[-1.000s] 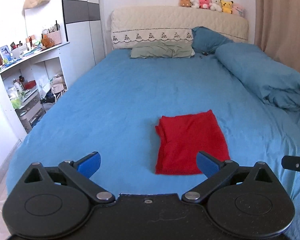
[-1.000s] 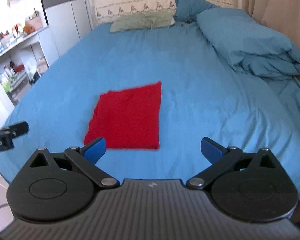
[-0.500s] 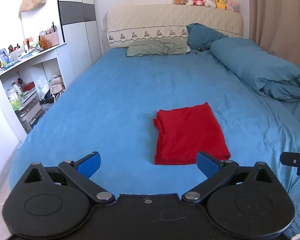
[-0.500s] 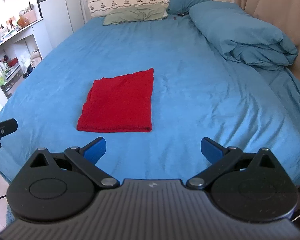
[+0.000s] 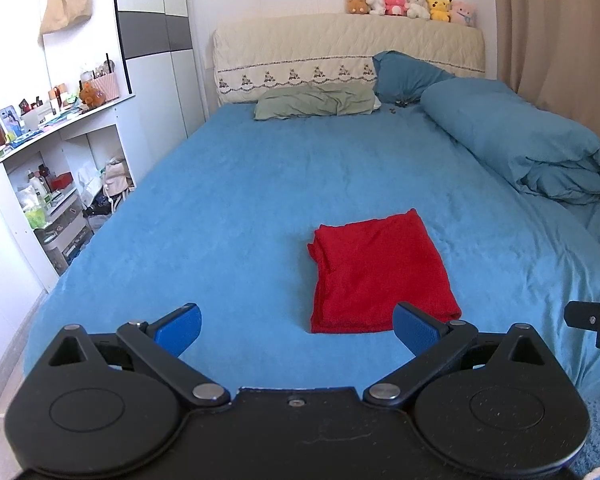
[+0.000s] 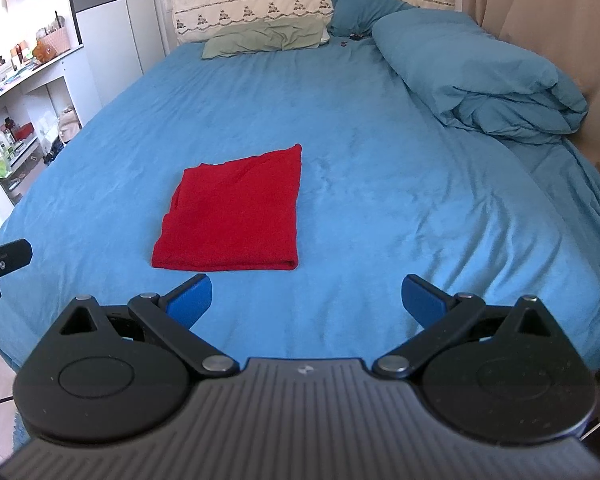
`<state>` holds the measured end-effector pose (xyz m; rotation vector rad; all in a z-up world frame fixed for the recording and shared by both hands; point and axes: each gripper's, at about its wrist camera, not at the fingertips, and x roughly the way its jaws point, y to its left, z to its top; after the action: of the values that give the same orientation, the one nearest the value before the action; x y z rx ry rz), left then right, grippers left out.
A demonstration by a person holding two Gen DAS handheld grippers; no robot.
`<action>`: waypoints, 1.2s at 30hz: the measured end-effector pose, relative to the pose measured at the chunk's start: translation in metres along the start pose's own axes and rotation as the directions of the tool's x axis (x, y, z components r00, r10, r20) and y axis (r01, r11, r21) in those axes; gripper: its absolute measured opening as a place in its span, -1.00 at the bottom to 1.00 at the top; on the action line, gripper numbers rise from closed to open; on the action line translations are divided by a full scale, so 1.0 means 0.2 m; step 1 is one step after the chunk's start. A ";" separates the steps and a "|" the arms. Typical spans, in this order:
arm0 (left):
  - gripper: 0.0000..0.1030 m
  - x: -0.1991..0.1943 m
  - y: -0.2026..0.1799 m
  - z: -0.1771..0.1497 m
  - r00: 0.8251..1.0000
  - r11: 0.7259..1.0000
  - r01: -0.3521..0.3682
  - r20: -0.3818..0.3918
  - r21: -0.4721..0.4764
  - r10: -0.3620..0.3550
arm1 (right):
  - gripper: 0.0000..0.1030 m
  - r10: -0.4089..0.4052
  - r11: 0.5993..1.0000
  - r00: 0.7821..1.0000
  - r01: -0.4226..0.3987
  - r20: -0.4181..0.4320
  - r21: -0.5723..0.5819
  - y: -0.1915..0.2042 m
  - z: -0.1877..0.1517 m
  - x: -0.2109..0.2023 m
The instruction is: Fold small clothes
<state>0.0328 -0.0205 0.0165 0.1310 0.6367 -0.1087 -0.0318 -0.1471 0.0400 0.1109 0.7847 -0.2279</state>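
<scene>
A red garment (image 5: 380, 272) lies folded into a flat rectangle on the blue bed sheet (image 5: 240, 208), near the foot of the bed; it also shows in the right wrist view (image 6: 236, 212). My left gripper (image 5: 298, 330) is open and empty, held back from the cloth's near edge. My right gripper (image 6: 306, 300) is open and empty, a little to the right of the cloth and short of it. Part of the right gripper shows at the left view's right edge (image 5: 592, 320), and part of the left gripper at the right view's left edge (image 6: 0, 264).
A rolled blue duvet (image 5: 520, 148) lies along the bed's right side. Pillows (image 5: 316, 100) and a headboard with plush toys (image 5: 412, 2) stand at the far end. White shelves (image 5: 52, 184) full of items stand left of the bed. A curtain (image 5: 560, 40) hangs at right.
Both grippers have drawn back and up from the folded red cloth, which now looks farther away. The cloth itself has not moved. Both grippers stay open.
</scene>
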 end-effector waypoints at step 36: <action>1.00 -0.02 -0.01 0.00 1.000 1.000 -0.009 -0.003 -0.013 0.009 | 1.00 -0.011 1.000 1.000 0.011 0.006 0.011 0.06 0.01 -0.04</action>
<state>0.0291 -0.0227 0.0192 0.1216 0.6395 -0.0954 -0.0331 -0.1348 0.0480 0.1166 0.7782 -0.2432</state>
